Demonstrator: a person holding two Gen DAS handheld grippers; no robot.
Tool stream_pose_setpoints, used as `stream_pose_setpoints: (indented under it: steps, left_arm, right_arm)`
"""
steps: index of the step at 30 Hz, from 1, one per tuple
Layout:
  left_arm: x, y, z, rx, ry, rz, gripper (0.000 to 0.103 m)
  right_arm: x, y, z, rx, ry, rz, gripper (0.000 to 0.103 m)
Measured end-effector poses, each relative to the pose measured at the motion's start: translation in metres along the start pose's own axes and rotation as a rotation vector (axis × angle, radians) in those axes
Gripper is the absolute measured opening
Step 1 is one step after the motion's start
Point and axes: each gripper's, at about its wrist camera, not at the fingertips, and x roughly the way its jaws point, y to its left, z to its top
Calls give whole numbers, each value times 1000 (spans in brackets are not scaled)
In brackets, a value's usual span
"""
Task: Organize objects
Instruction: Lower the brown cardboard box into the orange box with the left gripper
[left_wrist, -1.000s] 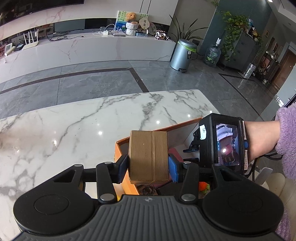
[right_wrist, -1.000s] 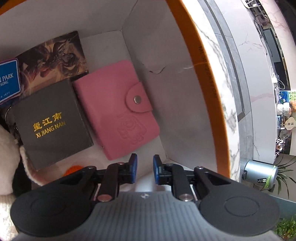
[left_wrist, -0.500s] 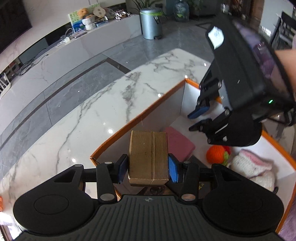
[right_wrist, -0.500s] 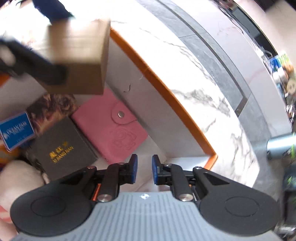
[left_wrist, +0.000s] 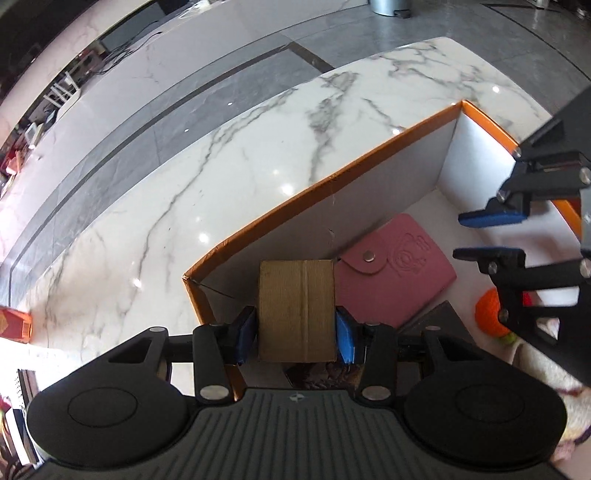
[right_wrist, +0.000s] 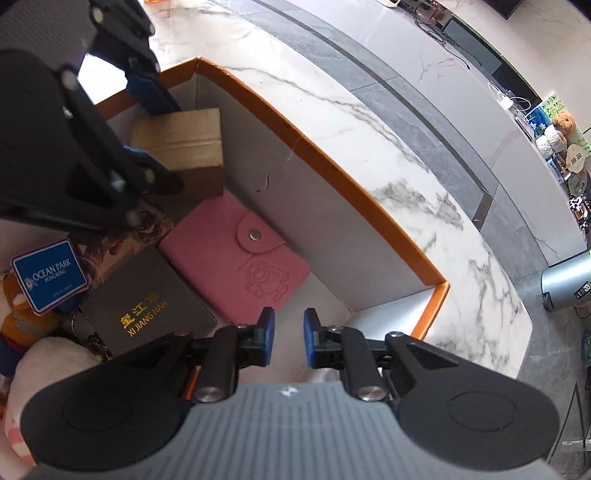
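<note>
Brown cardboard box (left_wrist: 296, 309) clamped in the left gripper (left_wrist: 295, 334), inside the orange-rimmed box (left_wrist: 325, 181)
It hung by the white wall, above a pink wallet (right_wrist: 236, 273); the right gripper (right_wrist: 289, 341), jaws nearly together, held nothing

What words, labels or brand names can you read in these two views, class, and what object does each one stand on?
"OCEAN PARK HONG KONG" in white, on the blue tag.
"XI JIANG NAN" in gold, under gold Chinese characters that are too blurred to copy, on the dark grey box.
A smaller line at the foot of the blue tag: too small to read.
The pink wallet bears only an embossed cartoon figure, no words.
The brown cardboard box: no text visible.
</note>
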Motion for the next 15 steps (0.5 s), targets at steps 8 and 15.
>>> stream_pose_setpoints:
  steps: [8, 15]
  left_arm:
    - [3, 12, 5, -268, 11, 12, 52]
    - [5, 6, 7, -315, 18, 72, 52]
  right_arm:
    - [-6, 1, -5, 7, -34, -4, 16]
    - [-12, 2, -8, 12, -60, 4, 16]
